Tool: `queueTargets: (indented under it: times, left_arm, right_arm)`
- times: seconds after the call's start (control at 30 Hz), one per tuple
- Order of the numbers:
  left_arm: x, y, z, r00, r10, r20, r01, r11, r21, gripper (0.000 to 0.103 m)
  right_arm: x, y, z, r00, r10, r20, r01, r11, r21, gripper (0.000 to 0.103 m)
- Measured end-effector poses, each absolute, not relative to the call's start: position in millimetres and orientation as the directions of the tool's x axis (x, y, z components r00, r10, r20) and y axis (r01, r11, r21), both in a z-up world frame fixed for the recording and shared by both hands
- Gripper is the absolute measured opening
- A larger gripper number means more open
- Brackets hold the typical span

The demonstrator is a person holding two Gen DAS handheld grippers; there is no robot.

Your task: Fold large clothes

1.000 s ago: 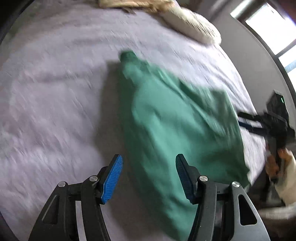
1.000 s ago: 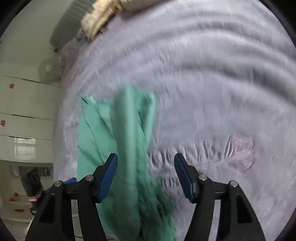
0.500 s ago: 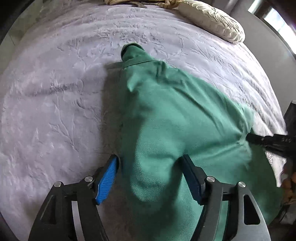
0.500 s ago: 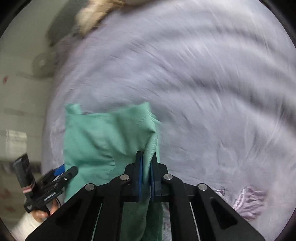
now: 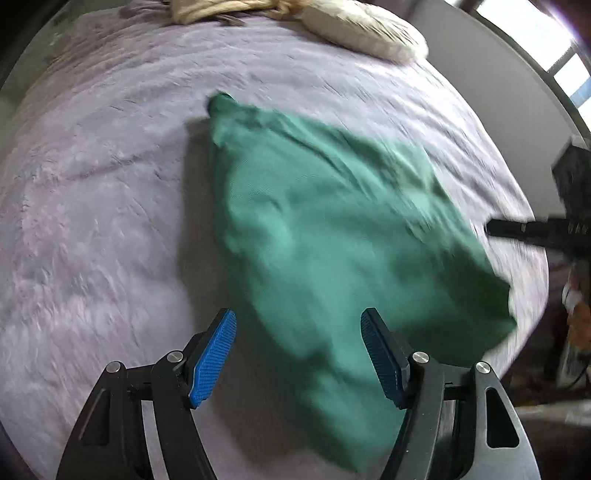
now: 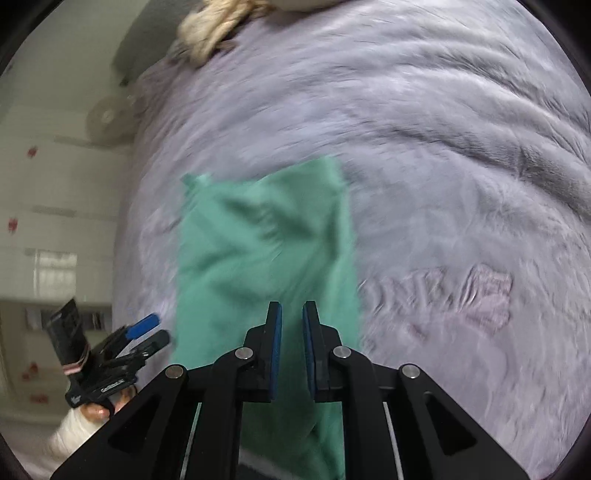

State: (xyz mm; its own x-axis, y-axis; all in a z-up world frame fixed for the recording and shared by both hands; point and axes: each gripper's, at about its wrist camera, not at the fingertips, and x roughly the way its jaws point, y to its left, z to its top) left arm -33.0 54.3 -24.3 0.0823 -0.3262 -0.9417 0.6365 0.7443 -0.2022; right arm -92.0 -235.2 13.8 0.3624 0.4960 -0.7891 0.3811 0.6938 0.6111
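**Fingers: left apart, right nearly closed, green garment mid-fold on bed**

Fingers of the left gripper (image 5: 298, 354) stand wide apart with nothing between the blue pads; it hovers over the near end of the green garment (image 5: 332, 236). Right gripper (image 6: 291, 354) has its pads close together with a narrow gap. Green cloth sits right in front of and below them, but whether any is pinched I can't tell, frame too blurred.

Garment lies spread on the lilac bedspread (image 5: 92, 221), one narrow end pointing toward the pillow (image 5: 362, 33) at the head of the bed, the wider end near the bed edge by the grippers. Cloth looks bunched and rumpled, not flat.

Step, my read: early, laying out and straightening before a real fold. Next move probably needs each gripper on a separate corner or edge of the near end, then pull taut and flatten.

Writing: raised lettering embossed on the bedspread (image 6: 443, 295), right wrist view, too smeared to read. No brand or label visible on the garment.
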Motion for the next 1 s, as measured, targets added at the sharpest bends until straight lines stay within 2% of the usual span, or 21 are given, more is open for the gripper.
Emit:
queueTargets:
  times: [0.13, 0.2, 0.27, 0.37, 0.43, 0.57, 0.63, 1.0]
  left_arm:
    - [-66.8, 64.8, -52.8, 0.084, -0.232, -0.969, 0.677, 0.727, -0.115, 0.072]
    - [-73.3, 76.6, -58.5, 0.084, -0.25, -0.965, 0.661, 0.738, -0.133, 0.074]
    - [-72.0, 85.1, -60.5, 0.087, -0.264, -0.961, 0.638, 0.755, -0.15, 0.081]
    - [-69.0, 89.9, -64.1, 0.073, -0.282, -0.957, 0.62, 0.764, -0.178, 0.081]
    - [-72.5, 89.4, -64.9, 0.088, -0.28, -0.956, 0.631, 0.759, -0.163, 0.081]
    - [-74.6, 89.7, -69.3, 0.102, -0.279, -0.955, 0.619, 0.769, -0.158, 0.081]
    - [-75.4, 90.8, -71.3, 0.101, -0.28, -0.955, 0.603, 0.78, -0.165, 0.081]
    - [-72.5, 106.8, -58.6, 0.072, -0.26, -0.963, 0.541, 0.821, -0.182, 0.081]
  right_arm:
    - [-106.4, -202.6, 23.6, 0.302, 0.512, -0.804, 0.323, 0.738, 0.592, 0.014]
    - [-120.7, -193.9, 19.7, 0.272, 0.513, -0.814, 0.33, 0.745, 0.58, 0.014]
    - [-135.7, -192.0, 12.9, 0.248, 0.512, -0.822, 0.354, 0.742, 0.569, 0.014]
    - [-152.9, -192.7, -0.4, 0.217, 0.498, -0.839, 0.394, 0.742, 0.542, 0.013]
    - [-162.3, -194.1, -12.4, 0.198, 0.5, -0.843, 0.427, 0.731, 0.533, 0.008]
    - [-176.3, -200.1, -38.5, 0.18, 0.486, -0.855, 0.498, 0.705, 0.505, 0.006]
    - [-178.0, -201.6, -46.8, 0.179, 0.485, -0.856, 0.523, 0.69, 0.5, 0.0]
    - [-171.6, -198.5, -50.5, 0.144, 0.473, -0.869, 0.545, 0.695, 0.469, 0.0]
